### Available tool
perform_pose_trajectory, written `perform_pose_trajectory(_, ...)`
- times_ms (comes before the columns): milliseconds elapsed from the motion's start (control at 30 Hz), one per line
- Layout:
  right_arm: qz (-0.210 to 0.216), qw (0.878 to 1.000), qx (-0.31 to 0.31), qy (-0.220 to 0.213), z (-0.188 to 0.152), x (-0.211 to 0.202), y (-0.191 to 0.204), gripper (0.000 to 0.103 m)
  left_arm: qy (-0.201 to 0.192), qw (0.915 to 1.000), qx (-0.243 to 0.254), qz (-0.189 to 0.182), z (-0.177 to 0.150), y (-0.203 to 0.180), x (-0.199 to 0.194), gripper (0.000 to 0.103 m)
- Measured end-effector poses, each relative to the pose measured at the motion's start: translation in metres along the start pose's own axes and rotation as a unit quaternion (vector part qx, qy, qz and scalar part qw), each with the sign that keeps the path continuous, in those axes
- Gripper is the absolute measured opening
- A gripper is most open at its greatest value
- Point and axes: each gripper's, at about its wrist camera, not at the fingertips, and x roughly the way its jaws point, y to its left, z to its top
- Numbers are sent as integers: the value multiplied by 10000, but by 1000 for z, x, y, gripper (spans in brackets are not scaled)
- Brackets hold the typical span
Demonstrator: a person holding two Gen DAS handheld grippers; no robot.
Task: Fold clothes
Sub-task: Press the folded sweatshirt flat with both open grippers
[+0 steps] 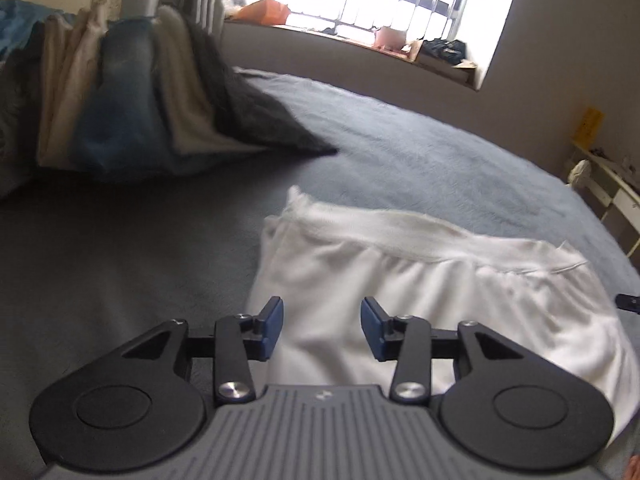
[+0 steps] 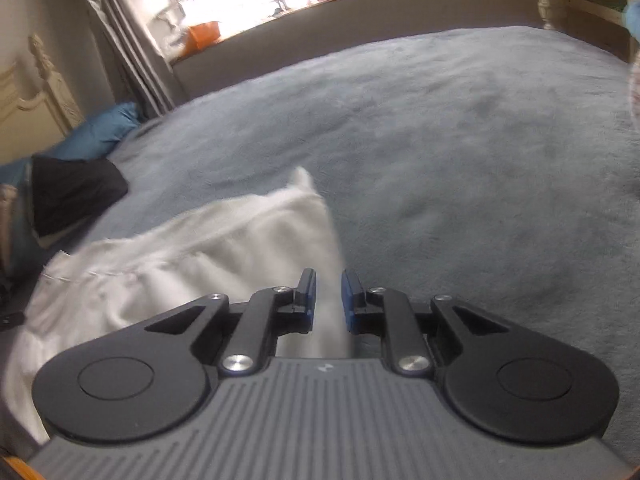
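Left gripper (image 1: 322, 328) tilted down, released above white garment (image 1: 420, 280), right gripper (image 2: 328, 300) tilted down, grasping its edge

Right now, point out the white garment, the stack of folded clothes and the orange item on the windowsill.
white garment (image 1: 420, 280), left wrist view, on its middle, below the waistband.
stack of folded clothes (image 1: 132, 108), left wrist view, on the blue layer.
orange item (image 1: 266, 10), left wrist view, on its middle.

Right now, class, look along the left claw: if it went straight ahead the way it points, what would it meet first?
Probably the white garment: the left claw, open and empty, points down over it. Past the garment lies only the grey bedcover. Depth is hard to judge here.
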Motion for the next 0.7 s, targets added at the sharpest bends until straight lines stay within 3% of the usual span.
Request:
perform_pose_trajectory(100,547,9981,-243,141,3,18,27,14,199,9982,282,-488,6,-30,23,46)
perform_pose_trajectory(167,746,9960,-348,334,6,39,39,14,362,9971,335,-584,7,-45,47,46)
perform_pose_trajectory(267,521,9973,-189,472,11,63,29,10,283,9991,201,-244,13,-37,73,39)
perform_pose_trajectory(367,599,9969,386,348,24,68,-1,1,21,9997,-237,-98,24,-7,80,38)
perform_pose_trajectory(633,20,9934,1143,5,39,66,-40,10,-214,9958,-886,-7,34,36,71,38)
perform_pose_trajectory(700,-27,9911,1327,-88,37,58,-45,11,-246,9954,-927,52,36,39,63,43)
